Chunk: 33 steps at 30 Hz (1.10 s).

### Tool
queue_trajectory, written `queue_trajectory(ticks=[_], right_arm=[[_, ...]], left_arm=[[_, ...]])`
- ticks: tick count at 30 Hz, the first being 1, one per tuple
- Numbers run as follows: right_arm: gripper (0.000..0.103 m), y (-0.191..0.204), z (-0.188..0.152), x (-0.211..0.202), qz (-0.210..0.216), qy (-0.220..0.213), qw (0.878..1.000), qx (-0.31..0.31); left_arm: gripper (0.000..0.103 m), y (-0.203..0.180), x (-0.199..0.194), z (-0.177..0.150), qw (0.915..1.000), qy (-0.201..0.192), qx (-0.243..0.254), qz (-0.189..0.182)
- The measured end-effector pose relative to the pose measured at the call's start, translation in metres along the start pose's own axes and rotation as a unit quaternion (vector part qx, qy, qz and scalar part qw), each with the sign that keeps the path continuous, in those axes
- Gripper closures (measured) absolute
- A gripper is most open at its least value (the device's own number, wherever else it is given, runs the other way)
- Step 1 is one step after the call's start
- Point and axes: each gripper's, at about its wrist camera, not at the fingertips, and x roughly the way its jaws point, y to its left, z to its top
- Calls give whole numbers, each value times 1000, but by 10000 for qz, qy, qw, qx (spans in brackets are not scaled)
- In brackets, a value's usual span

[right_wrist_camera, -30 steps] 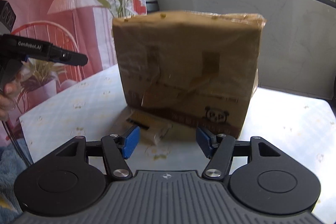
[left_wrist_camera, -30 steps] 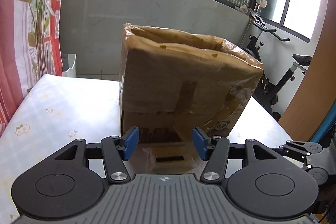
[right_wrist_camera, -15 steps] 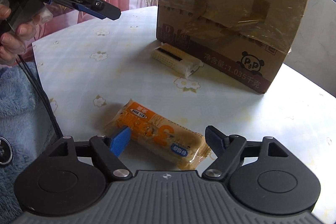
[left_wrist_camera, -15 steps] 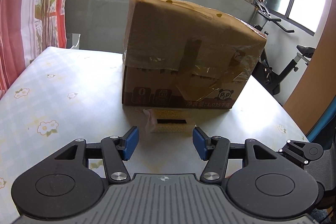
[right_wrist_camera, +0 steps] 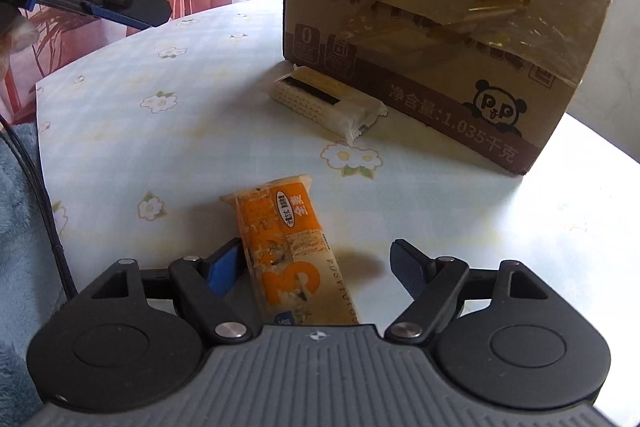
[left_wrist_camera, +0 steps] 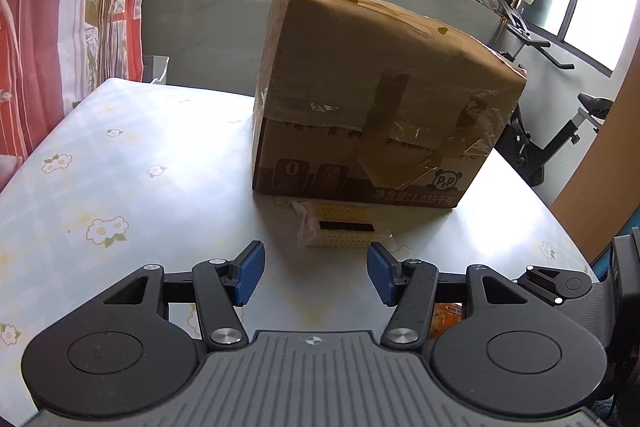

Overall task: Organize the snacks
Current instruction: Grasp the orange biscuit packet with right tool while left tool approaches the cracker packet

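Right gripper [right_wrist_camera: 318, 267] jaws apart around orange snack pack [right_wrist_camera: 288, 247], unseen by left gripper [left_wrist_camera: 316, 273], open, empty.

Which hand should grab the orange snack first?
Right. The right tool is open around the orange snack. The left tool faces the pale snack.

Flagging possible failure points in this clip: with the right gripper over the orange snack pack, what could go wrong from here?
1. The orange snack pack lies skewed between the fingers of the right gripper, whose jaws have just been closing; the left pad sits at its edge, the other stands clear, so a squeeze may twist it away.
2. The pale wafer pack lies close against the cardboard box, leaving the left gripper little room behind it.
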Motion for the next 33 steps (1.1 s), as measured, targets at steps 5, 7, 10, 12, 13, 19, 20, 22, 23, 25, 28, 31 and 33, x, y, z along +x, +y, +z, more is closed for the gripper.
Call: queue_trajectory(ticks=[5,7,10,12,13,19,20,22,23,25,28,31,33], right_arm=[[54,1,-8,-10,238,-177,9995,80],[61,-2,-7,-11,286,-254,9992,141],[63,-10,-5,-11,127,-394,9989,219],[63,-18,-3,-10,-101,-474,9984,292],[63,-25,-2,-9,-251,-518,9977,370],[64,-59,3,-4,-937,-746,9874,1033],[63,-63,5,-3,-1002,-784,9853,1141],[64,-70,7,-1,-1135,-839,9808,1346],[64,-73,8,0,-1187,-864,9789,1419],[63,-77,7,3,-1229,-911,9760,1552],[64,-77,4,10,-1230,-821,9770,1533],[64,-75,4,8,-1162,-925,9778,1482],[64,-76,3,9,-1155,-873,9780,1503]], left_arm=[[44,-4,8,-1,9999,105,-15,39],[44,-6,10,-1,9999,131,-1,45],[44,-7,13,2,9999,134,42,79],[44,-7,14,8,9999,98,61,126],[44,-6,15,12,9999,81,56,140],[44,1,19,53,9996,-199,-98,194],[44,0,19,61,9993,-293,-61,223],[44,-4,19,76,9982,-500,62,312],[44,-6,19,82,9976,-597,121,333],[44,-12,24,89,9970,-667,294,271],[44,-21,44,81,9967,-446,627,248],[46,-25,72,66,9962,33,862,74],[52,-29,90,56,9956,232,905,28]])
